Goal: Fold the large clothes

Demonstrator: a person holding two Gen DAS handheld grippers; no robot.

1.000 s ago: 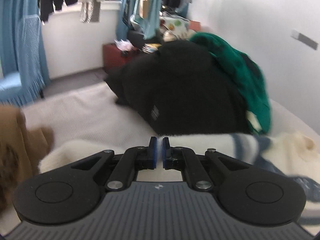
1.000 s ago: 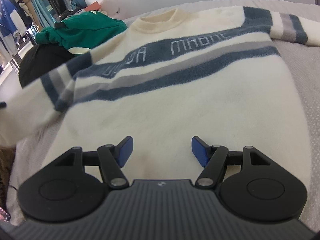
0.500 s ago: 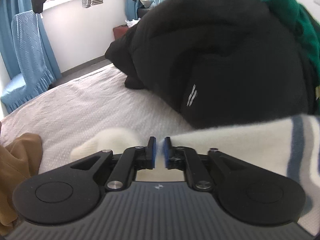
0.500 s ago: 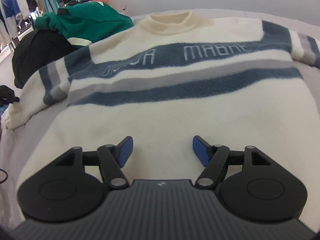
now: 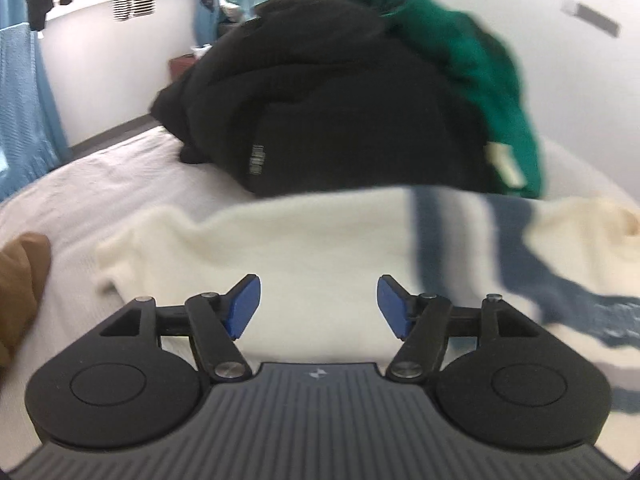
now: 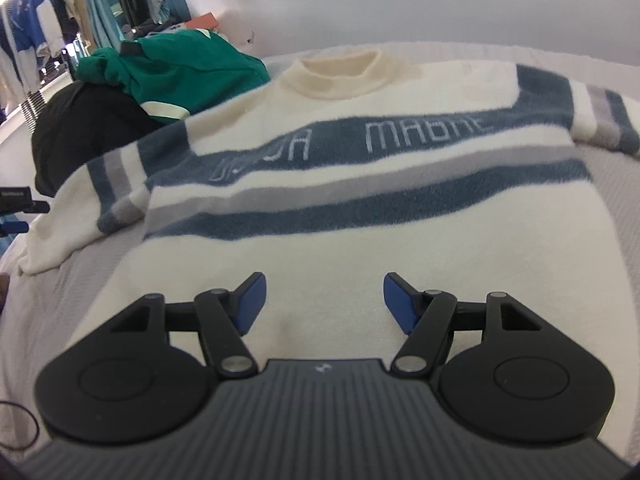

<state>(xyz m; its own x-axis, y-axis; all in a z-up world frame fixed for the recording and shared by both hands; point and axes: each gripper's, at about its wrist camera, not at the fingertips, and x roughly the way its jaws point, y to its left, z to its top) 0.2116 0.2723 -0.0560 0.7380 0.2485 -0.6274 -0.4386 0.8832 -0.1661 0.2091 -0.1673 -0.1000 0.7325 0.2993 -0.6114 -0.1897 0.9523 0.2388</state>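
On the bed [image 6: 600, 216], at the centre of the frame, the cream sweater [image 6: 320, 216] lies flat and face up with both sleeves out, so no fold is made yet, and the left gripper [image 5: 319, 304] and right gripper [image 6: 324, 300] hover spread and empty.

Both views low, sharing sweater [image 5: 304, 248]

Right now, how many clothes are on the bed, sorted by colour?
Cream sweater with blue stripes: 1
Black garment: 1
Green garment: 1
Brown garment: 1, only its edge shows
Total: 4
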